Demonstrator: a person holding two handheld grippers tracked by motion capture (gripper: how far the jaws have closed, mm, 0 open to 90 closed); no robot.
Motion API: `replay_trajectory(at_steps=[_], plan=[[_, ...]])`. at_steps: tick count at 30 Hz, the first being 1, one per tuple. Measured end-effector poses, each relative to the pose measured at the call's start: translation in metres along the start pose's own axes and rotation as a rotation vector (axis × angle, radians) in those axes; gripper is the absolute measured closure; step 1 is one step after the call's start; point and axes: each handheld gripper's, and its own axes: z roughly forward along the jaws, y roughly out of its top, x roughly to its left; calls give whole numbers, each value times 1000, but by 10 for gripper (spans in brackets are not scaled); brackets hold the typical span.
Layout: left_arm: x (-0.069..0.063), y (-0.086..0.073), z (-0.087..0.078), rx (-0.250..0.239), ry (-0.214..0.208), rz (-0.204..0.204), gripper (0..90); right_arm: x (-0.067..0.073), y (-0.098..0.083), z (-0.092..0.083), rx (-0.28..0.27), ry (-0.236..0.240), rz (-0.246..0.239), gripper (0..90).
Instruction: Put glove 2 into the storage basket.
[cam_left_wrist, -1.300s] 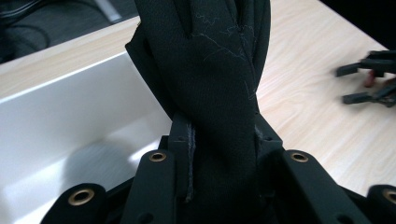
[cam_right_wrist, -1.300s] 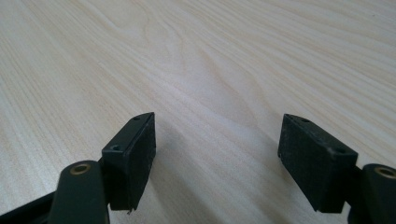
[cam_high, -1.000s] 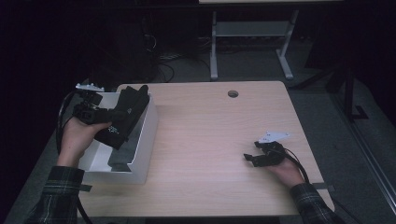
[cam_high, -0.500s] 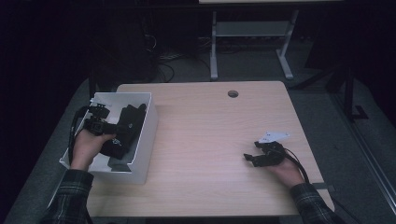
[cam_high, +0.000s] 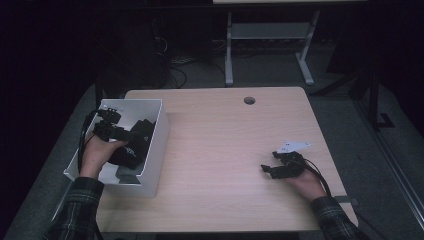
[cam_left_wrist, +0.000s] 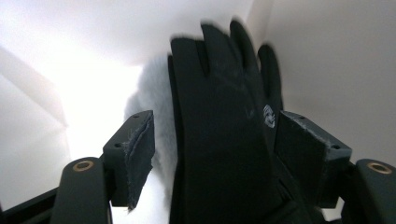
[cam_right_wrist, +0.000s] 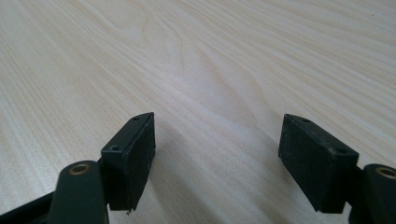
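Lowered into the box (cam_high: 155, 131), our left tongs (cam_left_wrist: 212, 154) have just been opening, released around the soft, light glove (cam_left_wrist: 224, 116); we'd regrip its cuff.

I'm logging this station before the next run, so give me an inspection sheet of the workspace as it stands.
Surface: light wood table, round hole near its far edge.
Job's things: black glove lying in the white bin at the table's left side, on something pale and fluffy.
Clutter: nothing seen.
Grippers: left gripper inside the bin, jaws just opened, glove between them with a gap at the left pad; right gripper open, low over bare wood, nothing between its jaws.
Cables: one trails from each gripper; more lie on the floor behind the table.
Surroundings: dark room, grey floor, pale metal frame beyond the table.
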Motion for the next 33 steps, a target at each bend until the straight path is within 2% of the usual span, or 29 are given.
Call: replay_trajectory(at_steps=[4, 7, 9, 10, 11, 12, 13, 14, 15, 24, 25, 26, 28, 29, 30, 31, 32, 33], plan=[[-5, 9, -15, -39, -12, 23, 266, 0, 0, 0, 0, 0, 0, 272], [-14, 17, -27, -79, -41, 44, 259, 0, 0, 0, 1, 0, 0, 271], [-17, 19, -30, -91, -51, 49, 254, 0, 0, 0, 0, 0, 0, 271], [-26, 22, -33, -111, -71, 65, 253, 0, 0, 0, 1, 0, -1, 271], [-26, 22, -33, -111, -71, 65, 253, 0, 0, 0, 1, 0, 0, 271], [-37, 25, -35, -124, -93, 81, 252, 0, 0, 0, 1, 0, 0, 271], [-43, 27, -35, -129, -105, 94, 249, 0, 0, 0, 1, 0, 0, 270], [-43, 27, -35, -129, -105, 94, 247, 0, 0, 0, 1, 0, 0, 270], [-49, 29, -35, -128, -118, 115, 247, 0, 0, 0, 1, 0, -1, 270], [-96, 39, -31, -162, -198, 182, 243, 0, 0, 0, 0, 1, -1, 269], [-107, 40, -29, -173, -219, 192, 243, 0, 0, 0, 0, 0, 0, 267], [-107, 40, -29, -173, -219, 192, 243, 0, 0, 0, 0, 0, 0, 266], [-125, 39, -24, -167, -243, 212, 244, 0, 0, 0, 1, 0, 1, 264], [-130, 38, -21, -168, -253, 217, 244, 0, 0, 0, 1, 0, 1, 263], [-130, 38, -21, -168, -253, 217, 244, 0, 0, 0, 1, 0, 1, 263], [-142, 36, -15, -155, -270, 236, 243, 0, 0, 0, 1, 1, 0, 261], [-142, 36, -15, -155, -270, 236, 244, 0, 0, 0, 1, 1, 0, 261], [-149, 34, -10, -149, -282, 245, 244, 0, 0, 0, 1, 1, 0, 261]])
